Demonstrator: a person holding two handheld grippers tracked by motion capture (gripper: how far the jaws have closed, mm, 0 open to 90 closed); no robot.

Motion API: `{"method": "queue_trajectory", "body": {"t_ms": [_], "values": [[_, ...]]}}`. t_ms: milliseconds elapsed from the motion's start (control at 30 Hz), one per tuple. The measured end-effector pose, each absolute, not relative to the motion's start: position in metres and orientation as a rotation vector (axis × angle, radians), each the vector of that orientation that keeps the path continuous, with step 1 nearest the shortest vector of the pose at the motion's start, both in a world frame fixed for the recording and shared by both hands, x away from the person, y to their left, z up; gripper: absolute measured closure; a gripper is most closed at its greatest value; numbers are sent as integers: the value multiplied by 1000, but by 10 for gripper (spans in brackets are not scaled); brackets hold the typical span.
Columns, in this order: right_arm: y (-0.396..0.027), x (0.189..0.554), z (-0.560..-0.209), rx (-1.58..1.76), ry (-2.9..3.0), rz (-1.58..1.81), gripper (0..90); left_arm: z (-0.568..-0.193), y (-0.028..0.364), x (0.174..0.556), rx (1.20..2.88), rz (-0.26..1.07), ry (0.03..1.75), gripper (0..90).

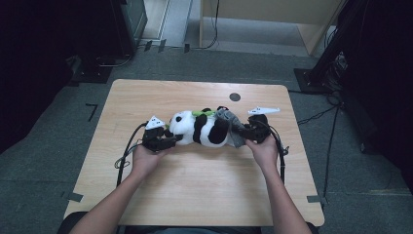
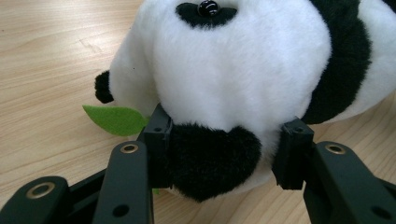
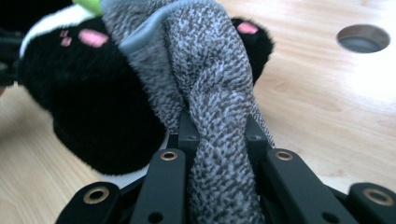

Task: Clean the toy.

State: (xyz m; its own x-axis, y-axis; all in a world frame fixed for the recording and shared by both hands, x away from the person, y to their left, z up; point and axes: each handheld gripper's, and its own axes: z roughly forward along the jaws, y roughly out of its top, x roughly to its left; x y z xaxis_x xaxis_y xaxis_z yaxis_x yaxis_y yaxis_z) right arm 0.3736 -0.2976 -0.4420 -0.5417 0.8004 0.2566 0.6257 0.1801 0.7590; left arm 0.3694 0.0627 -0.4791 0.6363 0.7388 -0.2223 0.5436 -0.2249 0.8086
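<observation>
Left gripper sits at the head end of the plush panda, its jaws set around the panda's black ear and touching the fur. That panda lies on its side mid-tabletop. At its far end, right gripper pinches a grey knitted cloth draped over the panda's feet.

i see a black-and-white plush panda lying on its side mid-table, head toward my left, green felt leaf beside it, a grey knit sock bunched over its feet.
</observation>
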Motion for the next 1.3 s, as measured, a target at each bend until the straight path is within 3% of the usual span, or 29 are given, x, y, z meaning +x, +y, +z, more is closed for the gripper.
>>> {"method": "queue_trajectory", "body": {"t_ms": [267, 500, 700, 1300], "values": [[-310, 367, -411, 1367, 2139, 1431, 771, -479, 60, 367, 1929, 281, 999, 509], [-284, 358, -383, 1220, 2166, 1485, 768, -478, 58, 365, 1941, 292, 992, 507], [-260, 362, -395, 1188, 2295, 1389, 771, -479, 58, 364, 1962, 290, 980, 503], [-286, 367, -419, 1328, 2269, 1379, 774, -480, 60, 366, 1959, 263, 984, 500]]}}
